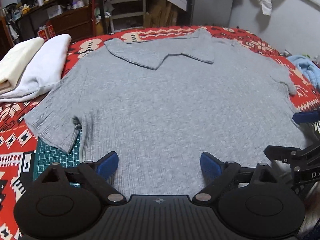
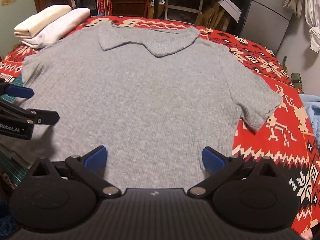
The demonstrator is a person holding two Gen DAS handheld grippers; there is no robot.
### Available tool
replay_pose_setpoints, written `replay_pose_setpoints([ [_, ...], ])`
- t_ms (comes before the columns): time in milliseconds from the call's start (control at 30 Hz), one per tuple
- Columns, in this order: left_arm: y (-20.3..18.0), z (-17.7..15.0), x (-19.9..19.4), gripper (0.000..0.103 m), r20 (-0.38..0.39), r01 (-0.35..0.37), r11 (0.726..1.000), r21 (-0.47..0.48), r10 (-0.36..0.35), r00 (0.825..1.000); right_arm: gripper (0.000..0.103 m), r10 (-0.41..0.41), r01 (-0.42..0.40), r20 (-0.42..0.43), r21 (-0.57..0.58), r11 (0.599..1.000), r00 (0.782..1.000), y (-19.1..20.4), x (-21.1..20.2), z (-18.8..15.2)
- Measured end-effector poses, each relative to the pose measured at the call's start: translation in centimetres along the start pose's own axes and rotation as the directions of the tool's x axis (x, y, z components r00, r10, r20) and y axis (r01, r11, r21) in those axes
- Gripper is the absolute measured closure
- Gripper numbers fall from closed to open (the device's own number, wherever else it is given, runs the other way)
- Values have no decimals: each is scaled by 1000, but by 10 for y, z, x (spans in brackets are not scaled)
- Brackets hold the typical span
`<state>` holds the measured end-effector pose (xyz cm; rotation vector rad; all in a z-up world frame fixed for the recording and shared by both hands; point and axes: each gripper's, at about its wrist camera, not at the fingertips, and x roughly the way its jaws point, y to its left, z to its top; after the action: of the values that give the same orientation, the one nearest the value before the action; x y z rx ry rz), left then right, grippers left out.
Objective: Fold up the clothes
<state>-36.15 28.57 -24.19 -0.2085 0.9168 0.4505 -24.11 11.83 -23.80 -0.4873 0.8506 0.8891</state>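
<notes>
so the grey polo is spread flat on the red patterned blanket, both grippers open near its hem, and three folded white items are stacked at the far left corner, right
Not quite: the stack at the far left holds two folded items, not three, as the right wrist view shows. The rest stands: the grey polo lies flat on the red patterned blanket, with the left gripper and right gripper open near its hem.

A red patterned blanket covers the surface over a green cutting mat; drawers stand behind.
</notes>
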Motion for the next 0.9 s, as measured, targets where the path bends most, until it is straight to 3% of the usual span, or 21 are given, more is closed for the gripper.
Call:
replay_pose_setpoints([
  [167, 3, -3, 3, 0, 3, -24, 999, -31, 24, 1000, 0, 3, -3, 3, 30, 1000, 1000, -4, 2, 1],
  [367, 2, -3, 3, 0, -7, -36, 998, -49, 35, 999, 0, -4, 4, -12, 42, 999, 1000, -5, 3, 4],
  [633, 4, 6, 6, 0, -95, -20, 999, -34, 17, 995, 0, -4, 8, -82, 43, 999, 997, -5, 10, 15],
  [900, 4, 9, 6, 0, -112, -16, 1000, -25, 13, 994, 0, -5, 9, -77, 45, 999, 997, -5, 9, 14],
])
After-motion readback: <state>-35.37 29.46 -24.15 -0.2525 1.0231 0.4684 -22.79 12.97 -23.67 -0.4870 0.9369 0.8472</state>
